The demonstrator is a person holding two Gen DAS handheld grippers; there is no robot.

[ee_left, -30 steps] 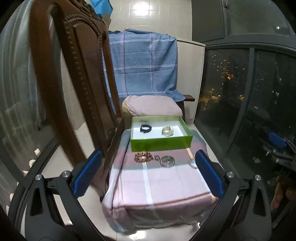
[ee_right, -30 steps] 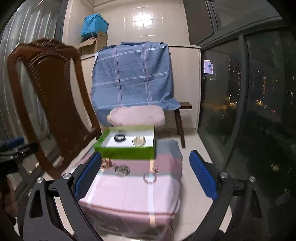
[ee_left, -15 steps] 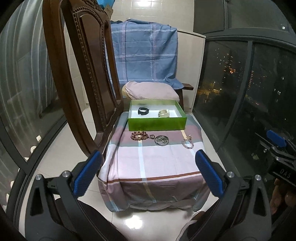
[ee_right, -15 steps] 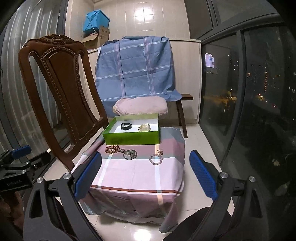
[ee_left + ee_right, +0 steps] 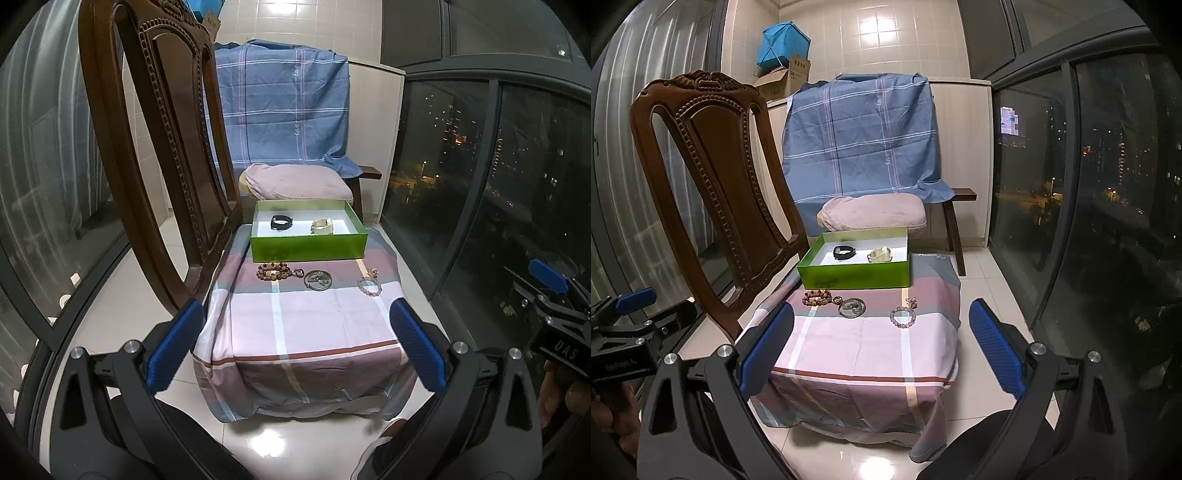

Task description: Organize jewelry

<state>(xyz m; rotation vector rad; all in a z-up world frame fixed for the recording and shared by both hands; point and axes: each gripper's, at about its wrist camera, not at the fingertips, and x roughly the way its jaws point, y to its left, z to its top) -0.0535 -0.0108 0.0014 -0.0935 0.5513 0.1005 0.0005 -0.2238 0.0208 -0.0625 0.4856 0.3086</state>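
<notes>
A green box (image 5: 308,248) (image 5: 855,275) stands at the far end of a cloth-covered stool (image 5: 295,325) (image 5: 860,343). Inside lie a black band (image 5: 281,222) (image 5: 844,252) and a pale bracelet (image 5: 322,226) (image 5: 881,254). In front of the box lie a brown bead bracelet (image 5: 275,271) (image 5: 817,297), a grey-green bangle (image 5: 317,280) (image 5: 852,308) and a pink bead bracelet (image 5: 369,286) (image 5: 903,317). My left gripper (image 5: 295,347) and right gripper (image 5: 881,345) are both open and empty, held back from the stool's near edge.
A carved wooden chair (image 5: 155,155) (image 5: 716,192) stands left of the stool. A pink cushion (image 5: 295,182) and a blue checked cloth (image 5: 864,140) are behind the box. Dark glass windows (image 5: 498,184) run along the right. The floor is glossy tile (image 5: 849,458).
Both grippers have pulled back and risen from the stool, so the box and jewelry look farther and more of the chair and floor shows. The jewelry has not moved.
</notes>
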